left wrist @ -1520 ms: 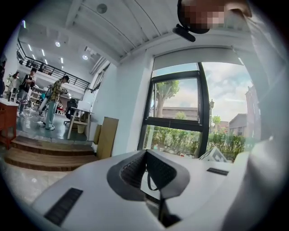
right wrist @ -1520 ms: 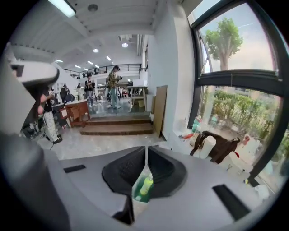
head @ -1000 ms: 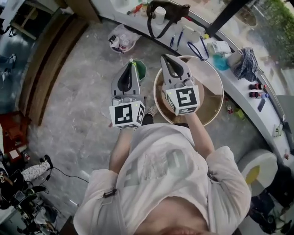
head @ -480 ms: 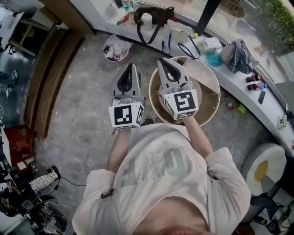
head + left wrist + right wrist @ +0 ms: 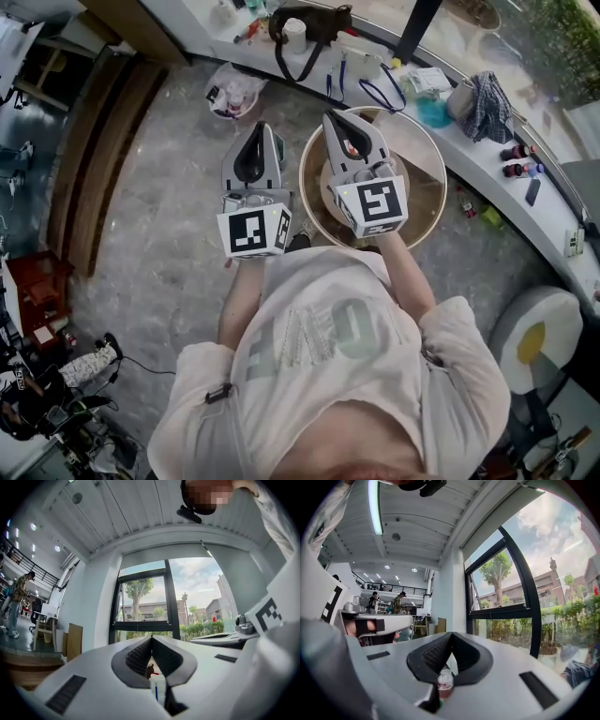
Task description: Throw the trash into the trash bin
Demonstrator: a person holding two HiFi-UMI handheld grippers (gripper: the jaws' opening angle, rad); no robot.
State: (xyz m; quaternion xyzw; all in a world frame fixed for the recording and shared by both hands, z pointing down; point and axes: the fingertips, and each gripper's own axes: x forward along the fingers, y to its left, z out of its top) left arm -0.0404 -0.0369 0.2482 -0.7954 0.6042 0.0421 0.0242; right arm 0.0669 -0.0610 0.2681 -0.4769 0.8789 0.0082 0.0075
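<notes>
Left gripper [image 5: 265,128], closed, hovers above grey marbled floor [image 5: 159,216].

Floor [image 5: 159,234]: grey marbled stone, with a wooden step [image 5: 98,141] along the left. A white counter [image 5: 483,161] curves along the far right side below a tall dark-framed window [image 5: 154,602]. Trees and buildings stand outside in daylight. White walls [image 5: 93,611]. The slatted white ceiling [image 5: 126,513] carries recessed spotlights [image 5: 56,548] and a lit tube lamp [image 5: 373,508]. A railed balcony [image 5: 389,589] runs at the far left.
</notes>
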